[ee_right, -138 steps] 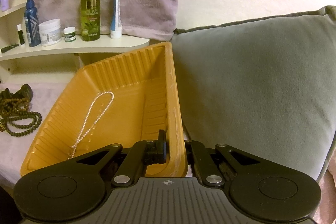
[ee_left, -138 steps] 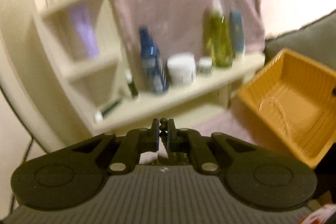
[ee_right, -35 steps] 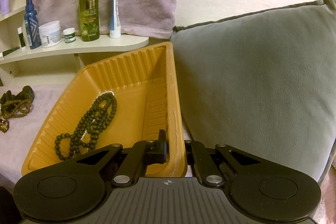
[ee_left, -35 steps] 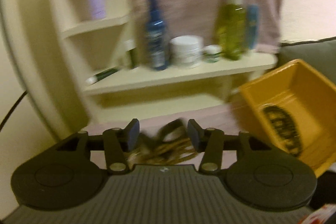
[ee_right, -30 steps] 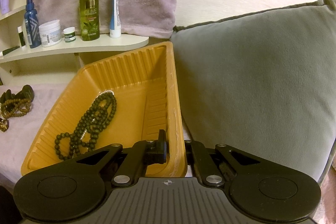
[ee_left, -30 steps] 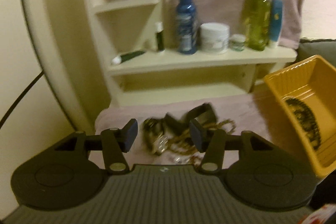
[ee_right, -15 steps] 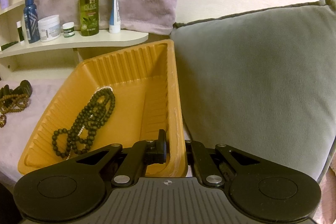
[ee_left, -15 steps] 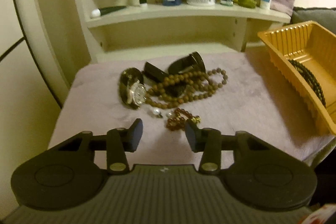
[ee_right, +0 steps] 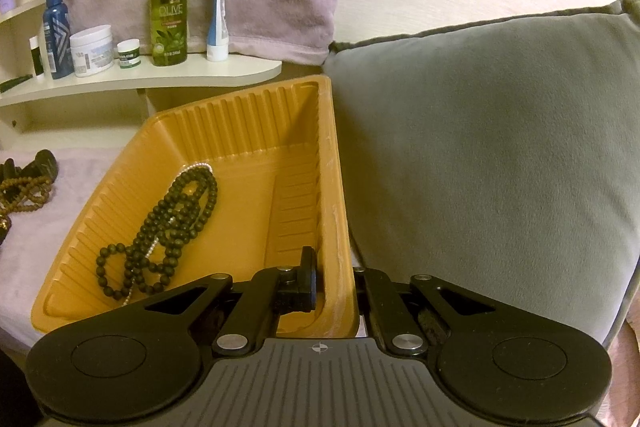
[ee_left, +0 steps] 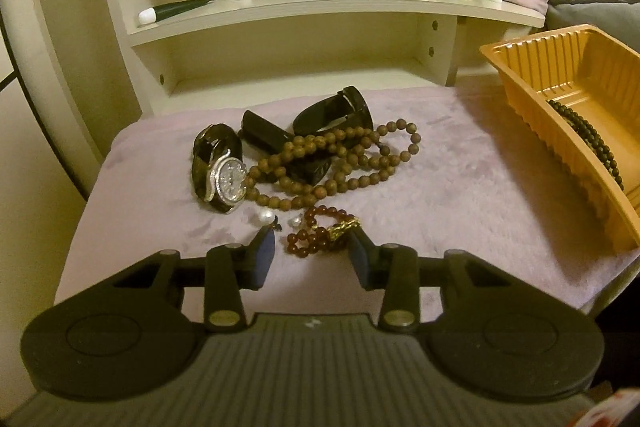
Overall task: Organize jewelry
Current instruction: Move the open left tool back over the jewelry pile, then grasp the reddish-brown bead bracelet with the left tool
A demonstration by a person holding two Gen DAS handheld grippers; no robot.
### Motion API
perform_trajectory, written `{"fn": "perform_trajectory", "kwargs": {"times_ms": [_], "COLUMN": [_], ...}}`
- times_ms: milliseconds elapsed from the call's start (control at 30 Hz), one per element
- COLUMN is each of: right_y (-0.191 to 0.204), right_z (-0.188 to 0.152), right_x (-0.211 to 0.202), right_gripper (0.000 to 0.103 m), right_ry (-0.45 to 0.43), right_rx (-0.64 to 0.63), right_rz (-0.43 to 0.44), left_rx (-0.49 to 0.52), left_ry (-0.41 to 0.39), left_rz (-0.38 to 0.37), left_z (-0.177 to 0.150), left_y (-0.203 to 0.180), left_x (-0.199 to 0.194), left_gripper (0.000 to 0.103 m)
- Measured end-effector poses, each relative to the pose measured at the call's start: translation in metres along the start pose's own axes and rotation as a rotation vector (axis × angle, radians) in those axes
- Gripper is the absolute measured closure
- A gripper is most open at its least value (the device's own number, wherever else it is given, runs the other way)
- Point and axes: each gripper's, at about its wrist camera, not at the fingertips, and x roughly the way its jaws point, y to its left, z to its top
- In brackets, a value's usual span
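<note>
A: While the left gripper (ee_left: pixel 311 242) is hovering low with its jaws standing apart and gripping nothing, what is lying nearest?

B: The small dark-red beaded bracelet with a gold charm (ee_left: pixel 320 231) is sitting on the mauve plush cloth (ee_left: pixel 460 187), just ahead of the fingertips, with two white pearl earrings (ee_left: pixel 265 216) beside the bracelet.

A: And beyond the bracelet?

B: A long brown wooden bead necklace (ee_left: pixel 340 163) is sprawling over black cuffs, touching a silver-faced wristwatch (ee_left: pixel 226 179).

A: The right gripper (ee_right: pixel 334 281)?

B: It is clamping the near wall of the ribbed amber plastic tray (ee_right: pixel 240 123), right of the bracelet, which is holding a black bead necklace (ee_right: pixel 168 223).
</note>
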Motion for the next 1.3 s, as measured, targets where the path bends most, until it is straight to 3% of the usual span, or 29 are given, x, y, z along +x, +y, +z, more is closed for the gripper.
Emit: {"fn": "perform_trajectory", "kwargs": {"times_ms": [67, 133, 200, 600, 1000, 1300], "right_y": [0.0, 0.0, 0.0, 0.0, 0.0, 0.0], "right_z": [0.0, 0.0, 0.0, 0.0, 0.0, 0.0], "right_x": [0.0, 0.0, 0.0, -0.001, -0.003, -0.003], "right_gripper": [0.098, 0.098, 0.098, 0.098, 0.098, 0.098], "right_ry": [0.0, 0.0, 0.0, -0.003, -0.007, -0.01], "right_rx": [0.0, 0.001, 0.002, 0.003, 0.006, 0.016], "right_rz": [0.0, 0.0, 0.0, 0.002, 0.002, 0.005], "left_rx": [0.005, 0.014, 0.035, 0.044, 0.036, 0.093], "left_ry": [0.002, 0.006, 0.013, -0.021, -0.097, -0.127], "left_rz": [-0.005, -0.007, -0.009, -0.046, -0.121, -0.167], "left_z": [0.001, 0.002, 0.002, 0.01, 0.055, 0.087], "left_y": [0.0, -0.003, -0.007, -0.018, -0.015, -0.024], "left_x": [0.0, -0.002, -0.004, -0.029, -0.059, -0.064], "left_gripper": [0.07, 0.085, 0.093, 0.096, 0.097, 0.097]}}
